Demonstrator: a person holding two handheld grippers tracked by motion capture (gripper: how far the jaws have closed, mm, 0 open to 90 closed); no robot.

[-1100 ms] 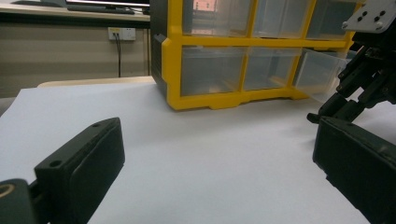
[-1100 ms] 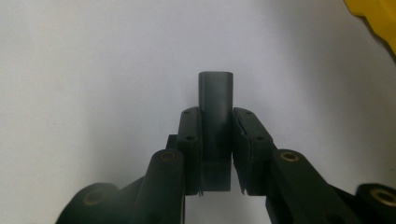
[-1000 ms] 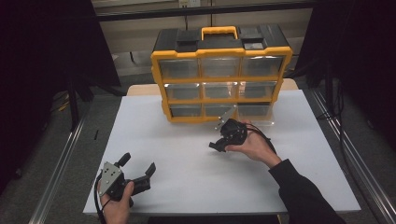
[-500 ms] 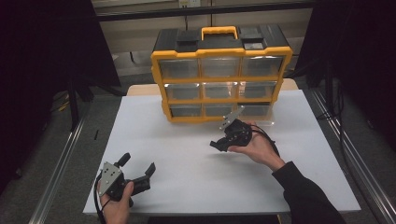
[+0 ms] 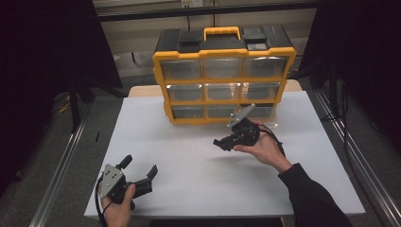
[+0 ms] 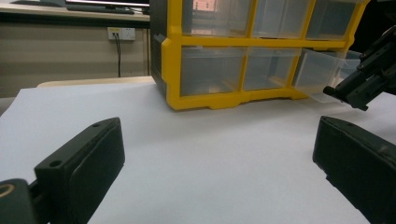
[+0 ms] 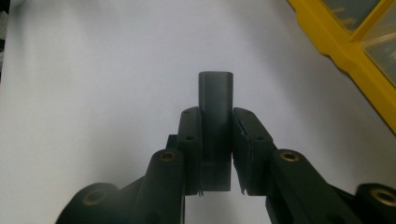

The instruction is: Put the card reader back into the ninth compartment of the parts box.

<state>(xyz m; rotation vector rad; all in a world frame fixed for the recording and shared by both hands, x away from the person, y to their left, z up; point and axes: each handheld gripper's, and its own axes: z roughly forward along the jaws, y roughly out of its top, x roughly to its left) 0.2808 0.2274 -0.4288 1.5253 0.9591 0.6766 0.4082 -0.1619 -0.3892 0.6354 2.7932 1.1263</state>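
Right tool (image 7: 215, 154) is clamped on a small dark block (image 7: 215, 93) mid-frame; left tool (image 5: 137, 177) sits spread wide, lower left. Next I'd guess it goes into the pulled-out drawer (image 6: 327, 74).

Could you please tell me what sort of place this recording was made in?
Probably a lab or workshop recording station: a white table, a yellow drawer organiser for small parts, and dark curtains around the table.
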